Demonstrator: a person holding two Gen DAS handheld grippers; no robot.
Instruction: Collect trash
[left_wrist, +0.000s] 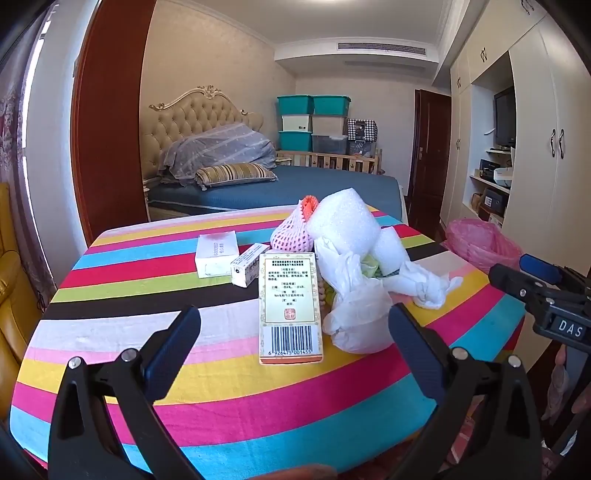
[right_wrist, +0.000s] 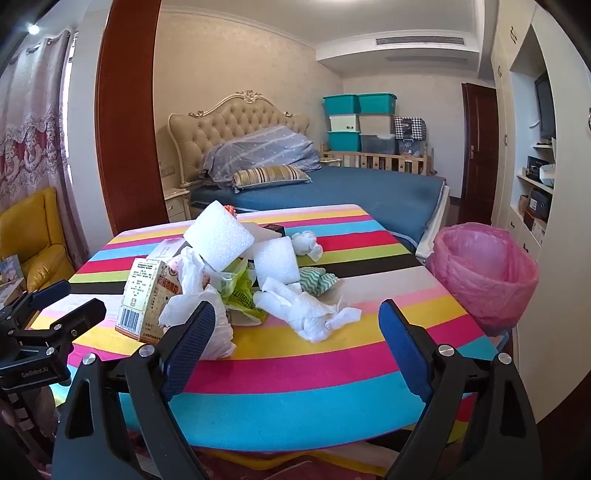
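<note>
Two hand-held grippers over a table (left_wrist: 110, 295) draped in a striped cloth, with a heap of trash at frame centre. The left gripper (left_wrist: 293, 325) fills the lower part of the left wrist view, its two fingers spread wide and holding nothing. The right gripper (right_wrist: 297, 325) does the same in the right wrist view, jaws fully apart and empty.

Counts in the left wrist view:
- Three cartons: a tall medicine box (left_wrist: 290, 306) with a barcode, standing between the left gripper's fingertips but untouched; a small box (left_wrist: 248, 269) just beyond it, upper left; a white box (left_wrist: 216, 253) further left.
- One pink foam fruit net (left_wrist: 290, 234) at upper centre.
- Two white foam rolls: a large foam roll (left_wrist: 343, 221) and a small foam roll (left_wrist: 388, 251) to its right.

In the right wrist view, crumpled white tissue (right_wrist: 310, 314) lies just beyond and between the right gripper's fingertips. One white plastic bag (right_wrist: 218, 328) touches the heap at lower left. A green wrapper (right_wrist: 240, 295) and a striped cloth scrap (right_wrist: 316, 280) lie within the heap.

One bin with a pink liner (right_wrist: 484, 273) stands off the table's edge at the right of the frame, well apart from the heap.
</note>
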